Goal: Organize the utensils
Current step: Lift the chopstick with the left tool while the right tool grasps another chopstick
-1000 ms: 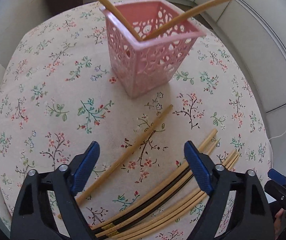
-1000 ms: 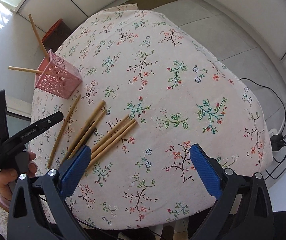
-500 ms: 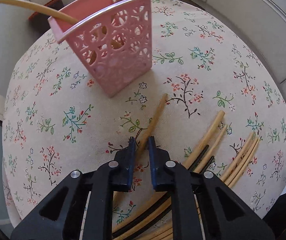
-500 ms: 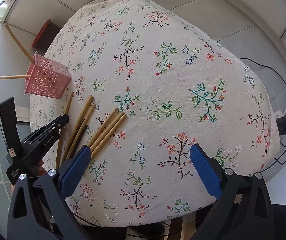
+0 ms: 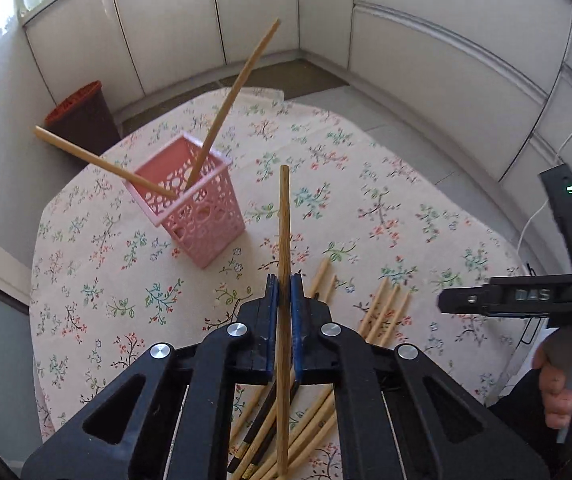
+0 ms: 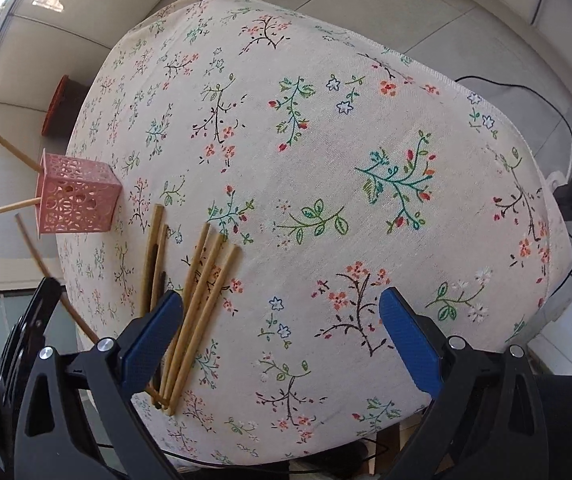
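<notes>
My left gripper (image 5: 282,294) is shut on a wooden chopstick (image 5: 284,240) and holds it lifted above the table, pointing forward. The pink perforated basket (image 5: 202,216) stands ahead and to the left with two chopsticks (image 5: 230,104) leaning out of it. Several loose chopsticks (image 5: 381,312) lie on the floral tablecloth below and to the right. In the right wrist view my right gripper (image 6: 282,334) is open and empty over the table's near edge, beside the chopstick pile (image 6: 202,292). The basket (image 6: 76,200) sits far left there, and the held chopstick (image 6: 42,264) shows at the left.
A round table carries the floral cloth (image 6: 365,140). A dark bin with a red rim (image 5: 82,116) stands on the floor behind it. Cables and a plug (image 6: 569,196) lie on the floor to the right. White cabinets line the walls.
My left gripper went from open to shut on one chopstick on the table, then lifted it clear of the cloth. My right gripper stayed open and drifted closer to the pile.
</notes>
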Demonstrator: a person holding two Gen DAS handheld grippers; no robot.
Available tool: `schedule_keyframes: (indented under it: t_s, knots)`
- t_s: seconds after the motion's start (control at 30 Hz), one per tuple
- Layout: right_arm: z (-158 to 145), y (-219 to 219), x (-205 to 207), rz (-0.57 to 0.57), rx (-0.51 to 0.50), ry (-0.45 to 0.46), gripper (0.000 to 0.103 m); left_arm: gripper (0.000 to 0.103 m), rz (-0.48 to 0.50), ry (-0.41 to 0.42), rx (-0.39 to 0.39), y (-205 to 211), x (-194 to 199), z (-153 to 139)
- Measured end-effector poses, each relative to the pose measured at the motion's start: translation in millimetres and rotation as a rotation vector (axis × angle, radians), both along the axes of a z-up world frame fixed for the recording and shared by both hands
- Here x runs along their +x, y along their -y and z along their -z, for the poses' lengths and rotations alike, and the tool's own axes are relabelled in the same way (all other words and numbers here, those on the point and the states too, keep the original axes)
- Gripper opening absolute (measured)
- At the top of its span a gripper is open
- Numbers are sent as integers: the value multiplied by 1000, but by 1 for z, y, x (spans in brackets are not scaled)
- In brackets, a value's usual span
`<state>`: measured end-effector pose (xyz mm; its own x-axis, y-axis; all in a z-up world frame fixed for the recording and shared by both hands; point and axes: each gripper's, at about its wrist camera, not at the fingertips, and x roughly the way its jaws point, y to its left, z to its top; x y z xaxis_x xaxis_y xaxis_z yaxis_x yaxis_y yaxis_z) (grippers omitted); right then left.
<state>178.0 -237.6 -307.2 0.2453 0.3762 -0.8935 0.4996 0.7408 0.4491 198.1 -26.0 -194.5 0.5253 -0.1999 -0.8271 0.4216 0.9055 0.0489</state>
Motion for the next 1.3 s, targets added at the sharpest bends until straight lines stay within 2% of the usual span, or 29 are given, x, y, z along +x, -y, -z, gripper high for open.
schedule_keyframes:
  t_s: [0.1, 0.17, 0.27, 0.37, 0.6, 0.73, 0.87, 1.13, 1.3]
  knots:
    - [-5, -11, 3, 20, -47, -4, 78, 6, 17, 59, -41, 2, -22, -20]
    - [-2, -20, 8, 17, -64, -21, 61, 6, 22, 95, -62, 3, -31, -32]
    - [8, -29, 9, 27, -53, -65, 41, 6, 24, 148, -93, -2, -42, -48]
    - [13, -37, 11, 41, -60, -78, 37, 6, 22, 185, -118, -11, -47, -61]
    - [9, -49, 21, 63, -107, -64, 35, 6, 20, 237, -157, -23, -54, -77]
    - [15, -57, 24, 75, -139, -83, 24, 6, 6, 248, -183, -32, -55, -82]
    - [15, -62, 29, 105, -181, -53, 11, 6, -9, 251, -194, -36, -52, -84]
    - [14, -40, 27, 164, -101, 24, 5, 6, -34, 254, -215, -43, -52, -88]
    - [-16, -31, 20, 137, -97, 142, 5, 6, -44, 259, -238, -45, -52, -93]
